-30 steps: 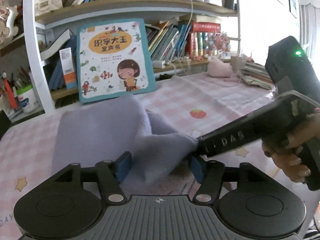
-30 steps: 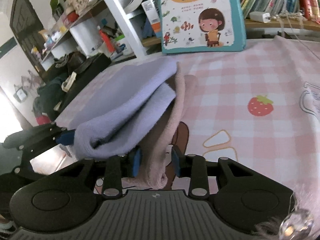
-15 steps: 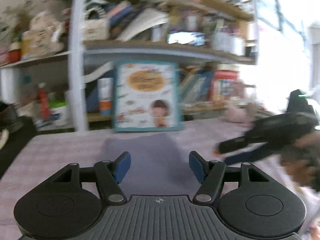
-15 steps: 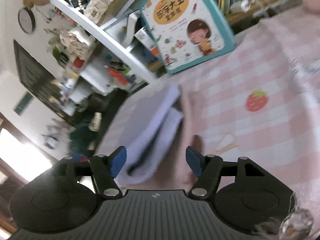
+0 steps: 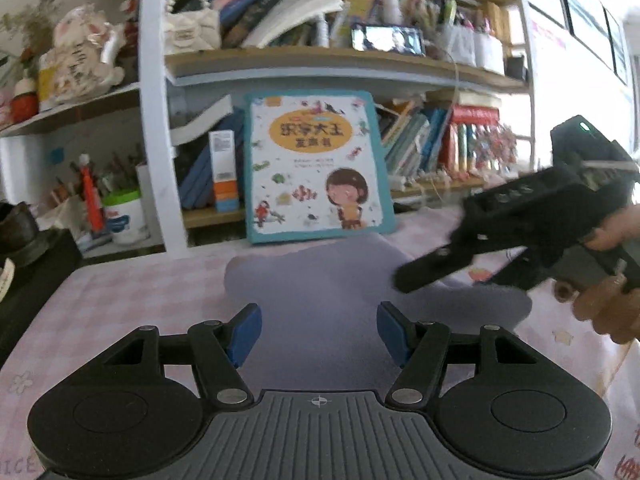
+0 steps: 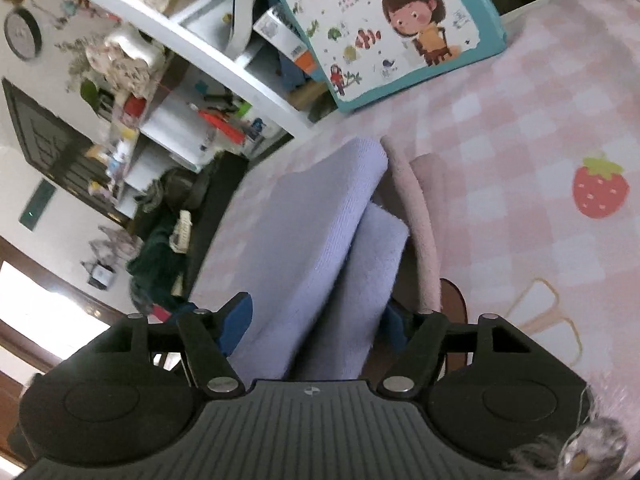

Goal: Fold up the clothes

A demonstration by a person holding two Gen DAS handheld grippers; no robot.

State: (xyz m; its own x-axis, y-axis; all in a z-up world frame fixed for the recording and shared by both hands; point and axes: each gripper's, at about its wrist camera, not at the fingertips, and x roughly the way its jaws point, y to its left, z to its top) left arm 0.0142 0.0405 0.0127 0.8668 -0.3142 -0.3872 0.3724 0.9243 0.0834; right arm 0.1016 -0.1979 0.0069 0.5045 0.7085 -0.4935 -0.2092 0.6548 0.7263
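A lavender cloth point(image 5: 328, 280) lies folded and flat on the pink checked tablecloth point(image 5: 120, 300). My left gripper point(image 5: 319, 334) hovers over its near edge, open, with nothing pinched between the blue pads. At the cloth's right edge a hand point(image 5: 608, 304) holds my right gripper point(image 5: 448, 278). In the right wrist view the lavender cloth point(image 6: 304, 232) shows two stacked layers running between the spread fingers of my right gripper point(image 6: 315, 328), which is open. A pink garment point(image 6: 424, 216) lies under and beside the lavender one.
A children's picture book point(image 5: 316, 164) leans against a crowded bookshelf point(image 5: 320, 64) just behind the cloth. A pen cup point(image 5: 124, 216) stands at the back left. The table's left edge point(image 6: 224, 216) drops off to dark bags. A strawberry print point(image 6: 598, 188) marks the tablecloth.
The lavender cloth was bunched up between both grippers; now it lies flat. The right gripper let go of the pink fabric, spread its fingers and rolled. Both grippers drew back.
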